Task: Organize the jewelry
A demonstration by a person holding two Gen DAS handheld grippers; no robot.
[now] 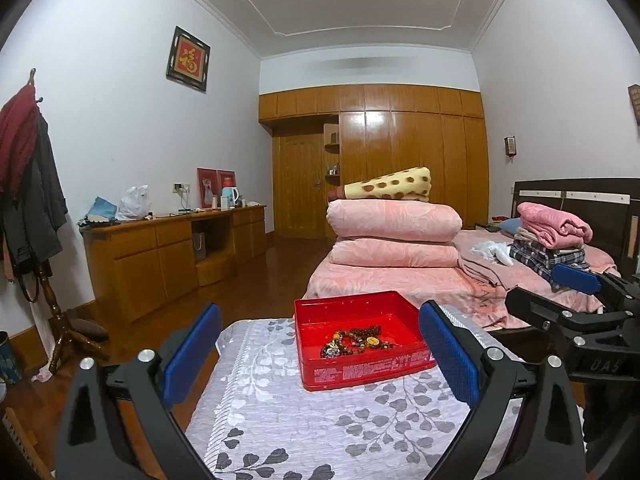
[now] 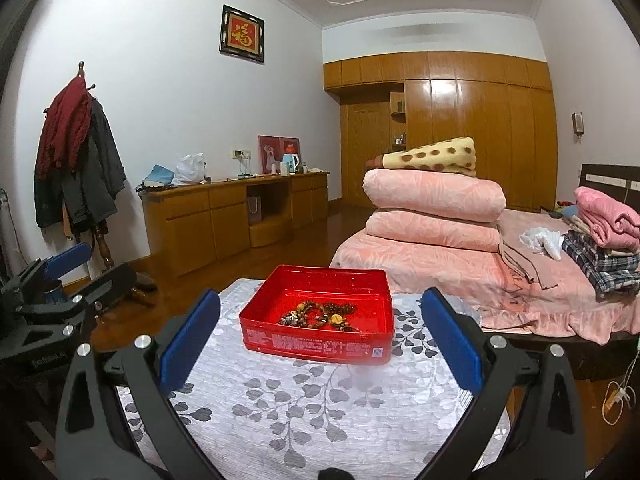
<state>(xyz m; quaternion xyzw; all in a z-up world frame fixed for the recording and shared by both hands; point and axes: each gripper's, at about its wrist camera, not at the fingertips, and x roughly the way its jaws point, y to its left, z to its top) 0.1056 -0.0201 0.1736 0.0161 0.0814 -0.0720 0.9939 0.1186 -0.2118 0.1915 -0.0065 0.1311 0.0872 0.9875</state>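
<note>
A red tin box stands on a small table with a grey leaf-pattern cloth. Inside it lies a tangle of brown bead bracelets with a gold pendant. My left gripper is open and empty, held above the cloth just short of the box. My right gripper is open and empty, also just short of the box. Each gripper shows at the edge of the other's view, the right one and the left one.
A bed with folded pink quilts and stacked clothes stands behind the table to the right. A wooden desk runs along the left wall, with a coat rack beside it. A wooden wardrobe fills the back wall.
</note>
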